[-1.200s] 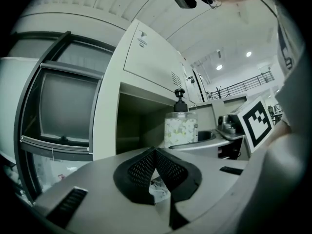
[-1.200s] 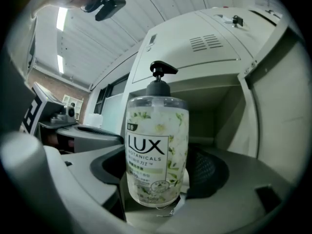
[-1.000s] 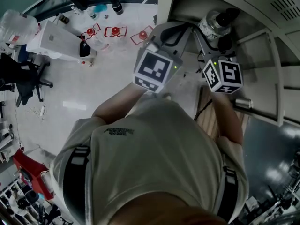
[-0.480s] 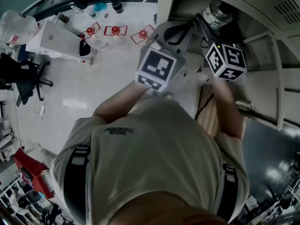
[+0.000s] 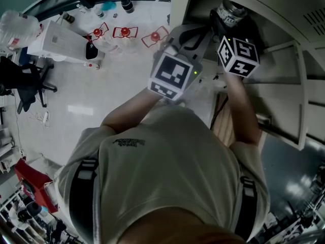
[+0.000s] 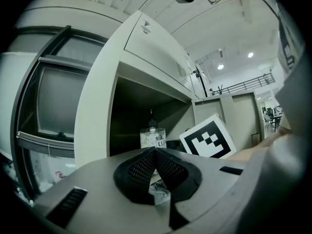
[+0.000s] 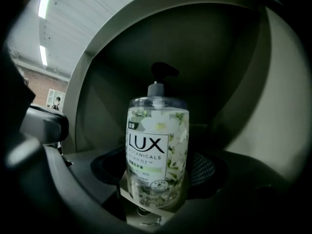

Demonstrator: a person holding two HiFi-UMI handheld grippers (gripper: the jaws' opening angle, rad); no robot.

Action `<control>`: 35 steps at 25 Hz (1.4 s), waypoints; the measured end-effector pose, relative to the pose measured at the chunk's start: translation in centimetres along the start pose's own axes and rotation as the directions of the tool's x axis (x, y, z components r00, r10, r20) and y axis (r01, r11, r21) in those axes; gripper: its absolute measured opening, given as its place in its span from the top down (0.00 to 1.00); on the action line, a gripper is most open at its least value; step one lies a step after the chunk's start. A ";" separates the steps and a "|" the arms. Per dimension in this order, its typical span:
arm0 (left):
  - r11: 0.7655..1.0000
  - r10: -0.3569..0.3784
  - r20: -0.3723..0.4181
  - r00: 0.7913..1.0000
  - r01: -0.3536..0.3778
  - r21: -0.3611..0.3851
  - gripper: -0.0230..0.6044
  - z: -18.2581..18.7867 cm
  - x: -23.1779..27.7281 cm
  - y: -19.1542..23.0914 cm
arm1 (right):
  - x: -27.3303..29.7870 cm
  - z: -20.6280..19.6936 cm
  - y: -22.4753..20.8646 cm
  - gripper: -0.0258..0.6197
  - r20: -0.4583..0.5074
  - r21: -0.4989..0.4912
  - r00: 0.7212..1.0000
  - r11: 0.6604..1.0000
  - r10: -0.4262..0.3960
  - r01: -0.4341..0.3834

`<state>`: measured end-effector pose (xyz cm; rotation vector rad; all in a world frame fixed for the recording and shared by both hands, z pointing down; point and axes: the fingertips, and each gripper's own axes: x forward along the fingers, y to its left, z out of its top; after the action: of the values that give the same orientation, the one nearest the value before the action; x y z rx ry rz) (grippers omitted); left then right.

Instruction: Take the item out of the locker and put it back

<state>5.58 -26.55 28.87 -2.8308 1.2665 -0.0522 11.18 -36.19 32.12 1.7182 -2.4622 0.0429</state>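
Lux pump bottle, clear with a flowered label and a black pump, stands upright in the middle of the right gripper view. The right gripper pinches it, its dark pads pressing on the lower body from both sides. The grey walls of the locker compartment curve round behind it.

In the head view, a white boxy unit sits at the upper left on the pale floor, with three small red objects in a row to its right. At top centre the left gripper points at the locker. In the left gripper view its fingers are pressed together at the tips, and the bottle shows beyond them in the shadowed compartment. Just right of it in the head view, the right gripper reaches into the compartment at the top, where the bottle's cap end shows. A pale T-shirt fills the lower centre.
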 end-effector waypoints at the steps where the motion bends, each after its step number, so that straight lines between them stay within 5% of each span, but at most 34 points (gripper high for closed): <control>1: 1.000 0.000 -0.002 1.000 0.000 -0.002 0.94 -0.2 0.1 0.0 | 0.1 0.0 -0.1 0.39 0.000 -0.003 1.000 1.000 -0.008 0.008; 14: 1.000 0.000 -0.013 1.000 0.000 -0.010 0.94 -0.9 0.5 -0.2 | 0.5 -0.2 0.0 0.38 -0.024 0.006 0.999 1.000 -0.023 0.023; 19: 1.000 0.010 -0.015 1.000 -0.010 -0.007 0.94 -0.9 0.1 -0.1 | 0.3 0.2 0.2 0.26 -0.019 -0.005 1.000 1.000 -0.004 0.004; 31: 1.000 0.003 0.009 1.000 -0.003 -0.008 0.94 1.0 -1.4 0.1 | -5.3 3.3 -0.2 0.26 0.045 0.057 0.999 0.998 -0.001 -0.002; 35: 1.000 0.004 0.027 1.000 -0.004 -0.008 0.94 1.9 -1.9 0.4 | -7.7 4.2 0.6 0.38 0.086 0.058 0.996 0.998 0.014 -0.019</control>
<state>4.15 -25.33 26.95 -2.8257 1.2705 -0.0086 12.82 -29.21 27.02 1.7578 -2.5610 0.0445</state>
